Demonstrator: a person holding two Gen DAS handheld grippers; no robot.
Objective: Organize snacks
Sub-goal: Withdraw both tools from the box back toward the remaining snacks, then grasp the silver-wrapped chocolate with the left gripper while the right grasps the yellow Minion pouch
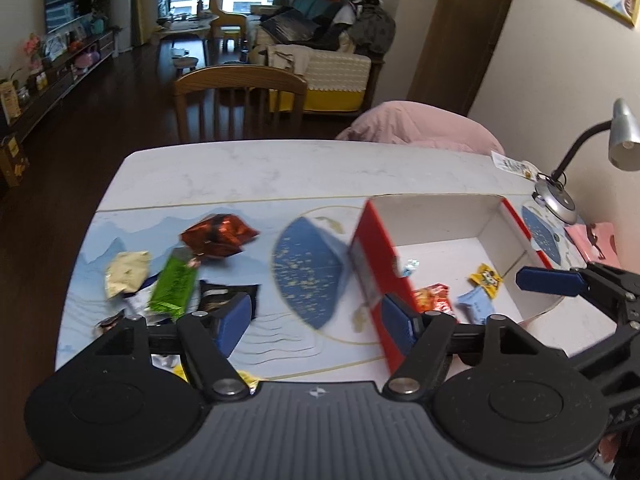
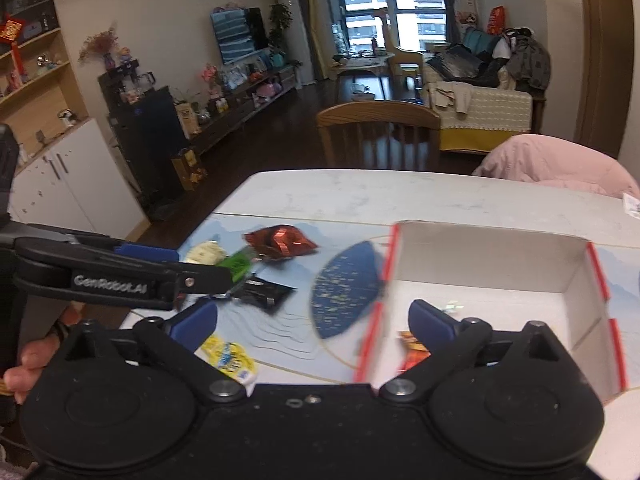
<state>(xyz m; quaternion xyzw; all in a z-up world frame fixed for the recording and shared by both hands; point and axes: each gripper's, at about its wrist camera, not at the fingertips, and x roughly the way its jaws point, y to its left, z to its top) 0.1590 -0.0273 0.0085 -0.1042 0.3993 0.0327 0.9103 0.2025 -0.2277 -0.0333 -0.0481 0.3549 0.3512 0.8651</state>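
Observation:
A white box with red sides (image 1: pixel 440 248) stands open on the right of the table. On its floor lie an orange packet (image 1: pixel 430 296), a yellow one (image 1: pixel 486 278) and a pale blue one (image 1: pixel 476 304). Left of the box lie loose snacks: a red foil bag (image 1: pixel 218 236), a green packet (image 1: pixel 174 284), a cream packet (image 1: pixel 126 272) and a black packet (image 1: pixel 224 294). My left gripper (image 1: pixel 318 322) hangs open and empty between the pile and the box's left wall. My right gripper (image 2: pixel 314 322) is open wide and empty, its right pad over the box (image 2: pixel 480 256). A yellow packet (image 2: pixel 228 354) lies near its left pad.
A wooden chair (image 1: pixel 240 100) stands at the table's far side, with a pink garment (image 1: pixel 420 124) over another seat beside it. A desk lamp (image 1: pixel 560 200) stands at the right edge. A printed mat with a blue fan (image 1: pixel 308 272) covers the near tabletop.

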